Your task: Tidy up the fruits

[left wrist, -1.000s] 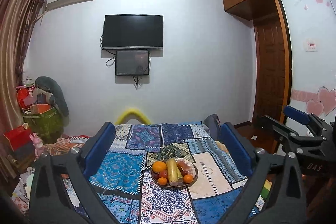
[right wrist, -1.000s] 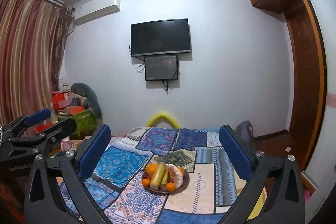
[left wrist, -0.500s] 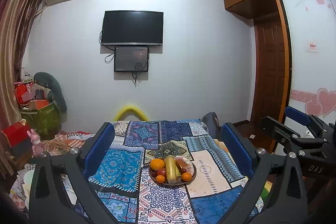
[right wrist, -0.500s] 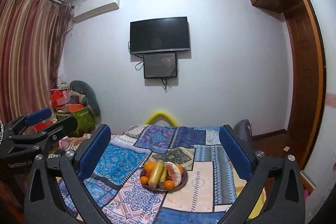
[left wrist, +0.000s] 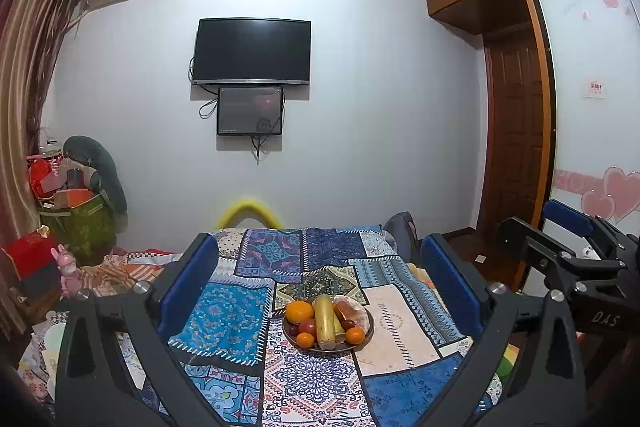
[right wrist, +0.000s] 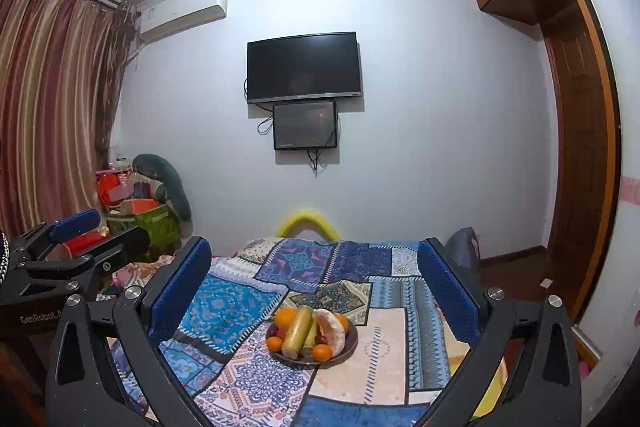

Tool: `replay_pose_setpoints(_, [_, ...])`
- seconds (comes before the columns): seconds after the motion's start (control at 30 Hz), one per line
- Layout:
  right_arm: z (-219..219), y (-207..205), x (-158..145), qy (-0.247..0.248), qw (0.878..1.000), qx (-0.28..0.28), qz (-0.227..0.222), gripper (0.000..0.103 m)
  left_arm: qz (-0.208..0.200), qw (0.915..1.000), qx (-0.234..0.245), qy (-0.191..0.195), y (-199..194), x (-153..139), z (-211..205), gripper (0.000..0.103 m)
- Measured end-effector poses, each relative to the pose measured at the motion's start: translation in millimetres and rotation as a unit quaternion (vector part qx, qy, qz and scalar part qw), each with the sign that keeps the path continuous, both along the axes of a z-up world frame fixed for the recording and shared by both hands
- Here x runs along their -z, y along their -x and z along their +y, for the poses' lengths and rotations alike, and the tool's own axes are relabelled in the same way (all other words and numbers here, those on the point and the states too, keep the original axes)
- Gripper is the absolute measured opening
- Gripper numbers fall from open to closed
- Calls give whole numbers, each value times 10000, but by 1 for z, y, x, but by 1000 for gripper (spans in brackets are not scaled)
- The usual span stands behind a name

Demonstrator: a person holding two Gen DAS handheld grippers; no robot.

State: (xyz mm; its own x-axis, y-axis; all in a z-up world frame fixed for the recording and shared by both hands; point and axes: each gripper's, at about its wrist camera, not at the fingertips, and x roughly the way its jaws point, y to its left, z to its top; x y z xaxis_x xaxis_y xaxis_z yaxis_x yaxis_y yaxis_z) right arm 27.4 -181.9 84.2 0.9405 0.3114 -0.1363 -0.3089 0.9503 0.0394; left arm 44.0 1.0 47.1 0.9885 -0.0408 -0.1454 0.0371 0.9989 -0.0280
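Between the earlier frames and this one, both cameras had tilted slightly and the plate sat a little lower and nearer in each view; no fruit had changed place on it. That pointed to an approach or a hold above the bed, with nothing carried either way.

Left wrist view: the left gripper was held above the patchwork quilt with its jaws spread wide and nothing between them. The plate lay on the quilt, framed between the fingers but well apart from them. Counted on it: three oranges, one long yellow-green fruit, two or three small dark-red fruits, and one pale wrapped or peeled item. The right gripper showed at the right edge, apart from the plate.

Right wrist view: the right gripper's jaws were likewise spread and empty above the quilt. The plate appeared with four oranges, the long fruit with a second slimmer one beside it, one pale peeled piece and at least two red fruits. The left gripper showed at the left edge.

All fruit seen lay gathered on the plate; none lay loose on the quilt. That arrangement would fit fruit already collected there, or fruit waiting to be sorted elsewhere.
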Motion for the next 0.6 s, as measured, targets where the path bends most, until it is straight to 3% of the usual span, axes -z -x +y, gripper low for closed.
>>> replay_pose_setpoints(0.6, [-3, 0, -1, -4, 10000, 61, -6, 103, 13, 10000, -5, 13, -2, 3, -3, 103])
